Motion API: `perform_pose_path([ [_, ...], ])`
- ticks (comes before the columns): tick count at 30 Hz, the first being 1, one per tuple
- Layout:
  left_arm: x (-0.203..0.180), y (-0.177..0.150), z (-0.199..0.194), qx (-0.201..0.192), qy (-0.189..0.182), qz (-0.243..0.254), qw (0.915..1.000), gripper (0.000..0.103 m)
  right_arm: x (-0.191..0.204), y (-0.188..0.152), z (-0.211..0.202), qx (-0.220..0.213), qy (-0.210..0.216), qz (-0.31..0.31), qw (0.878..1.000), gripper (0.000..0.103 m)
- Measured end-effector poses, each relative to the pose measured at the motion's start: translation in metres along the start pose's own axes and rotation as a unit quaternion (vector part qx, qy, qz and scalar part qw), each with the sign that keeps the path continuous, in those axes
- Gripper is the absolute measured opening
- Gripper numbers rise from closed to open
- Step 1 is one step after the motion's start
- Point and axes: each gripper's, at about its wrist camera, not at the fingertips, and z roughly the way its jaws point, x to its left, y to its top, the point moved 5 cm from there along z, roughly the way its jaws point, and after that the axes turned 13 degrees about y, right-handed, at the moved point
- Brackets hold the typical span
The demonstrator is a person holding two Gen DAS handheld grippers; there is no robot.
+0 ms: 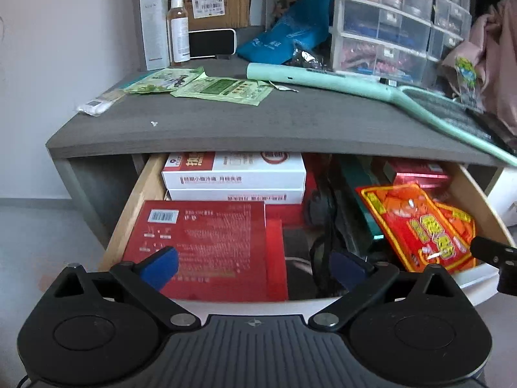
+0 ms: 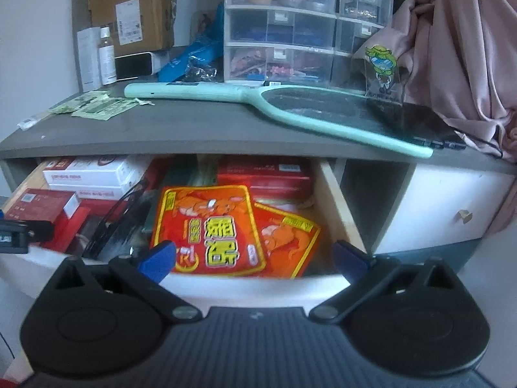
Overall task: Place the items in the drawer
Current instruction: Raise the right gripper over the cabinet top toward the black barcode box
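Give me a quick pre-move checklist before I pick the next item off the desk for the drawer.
1. Drawer open: ok.
2. Left gripper open and empty: ok.
3. Right gripper open and empty: ok.
4. Free room in the drawer: not ok, boxes and red packets crowd it.
5. Green sachets lie unobstructed on the desk top: ok.
6. Mint swatter overhangs the front edge above the drawer: not ok.

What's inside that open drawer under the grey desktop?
The drawer holds white boxes stacked at the back left, a red box in front, dark cables in the middle, and red-and-yellow packets on the right. Whatever lies beneath them is covered.
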Motion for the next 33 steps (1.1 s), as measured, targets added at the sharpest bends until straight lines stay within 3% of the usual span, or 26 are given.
perform_pose_path([
  [10,0.010,0.029,0.009,0.005,0.009,0.007,0.9999,0.101,0.005,0.043,0.014,-0.008,-0.006,-0.013,1.000,0.103],
  [26,0.008,0.076,0.048,-0.005,-0.013,0.007,0.9999,0.101,-0.025,0.133,0.054,-0.026,-0.049,-0.020,0.998,0.103],
  [33,0.006,0.087,0.056,-0.012,-0.006,-0.012,0.9998,0.101,-0.045,0.165,0.077,-0.030,-0.039,-0.015,0.999,0.103],
])
